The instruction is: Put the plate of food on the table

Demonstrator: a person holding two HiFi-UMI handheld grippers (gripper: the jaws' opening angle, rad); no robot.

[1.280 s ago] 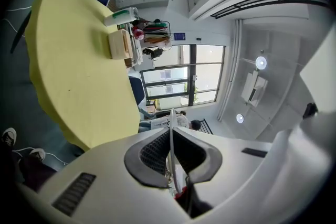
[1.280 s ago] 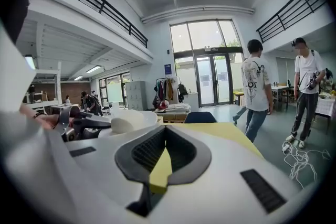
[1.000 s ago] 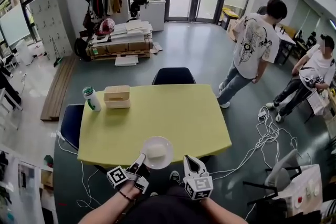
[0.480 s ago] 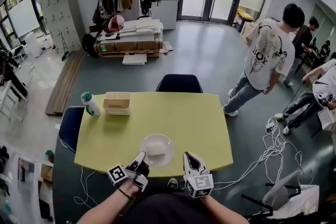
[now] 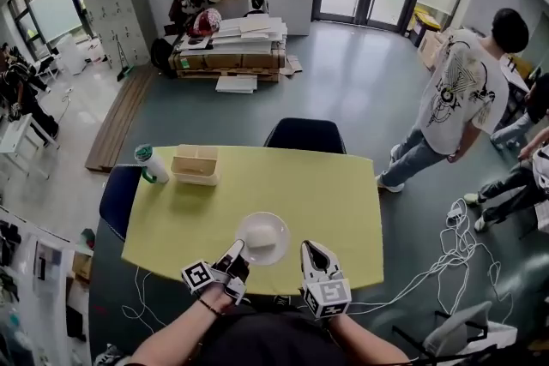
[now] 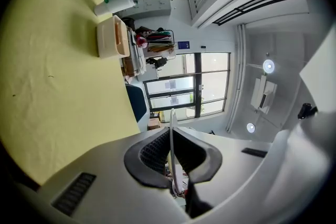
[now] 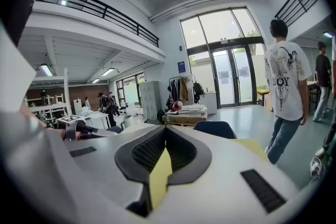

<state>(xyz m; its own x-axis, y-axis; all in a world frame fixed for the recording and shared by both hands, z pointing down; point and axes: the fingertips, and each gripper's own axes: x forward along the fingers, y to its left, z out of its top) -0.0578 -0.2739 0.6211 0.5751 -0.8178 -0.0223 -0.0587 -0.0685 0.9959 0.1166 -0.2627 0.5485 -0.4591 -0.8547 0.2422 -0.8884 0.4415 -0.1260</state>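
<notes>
A white plate [image 5: 262,237] with a pale piece of food [image 5: 260,234] on it hangs over the near part of the yellow table [image 5: 326,193]; whether it touches the top I cannot tell. My left gripper [image 5: 238,252] is shut on the plate's near-left rim. In the left gripper view the rim [image 6: 172,118] shows edge-on as a thin white line pinched between the dark pads [image 6: 153,152]. My right gripper [image 5: 310,250] hovers just right of the plate, apart from it. It is shut [image 7: 165,132] and holds nothing.
A wooden box [image 5: 195,165] and a white bottle with a green cap [image 5: 151,164] stand at the table's far left. Dark blue chairs sit at the far side [image 5: 304,135] and the left end [image 5: 116,200]. A person [image 5: 455,99] stands at the right, with cables [image 5: 450,249] on the floor.
The plate and both grippers have shifted slightly farther over the table. The standing person at the right has stepped along, and my view has tilted.
</notes>
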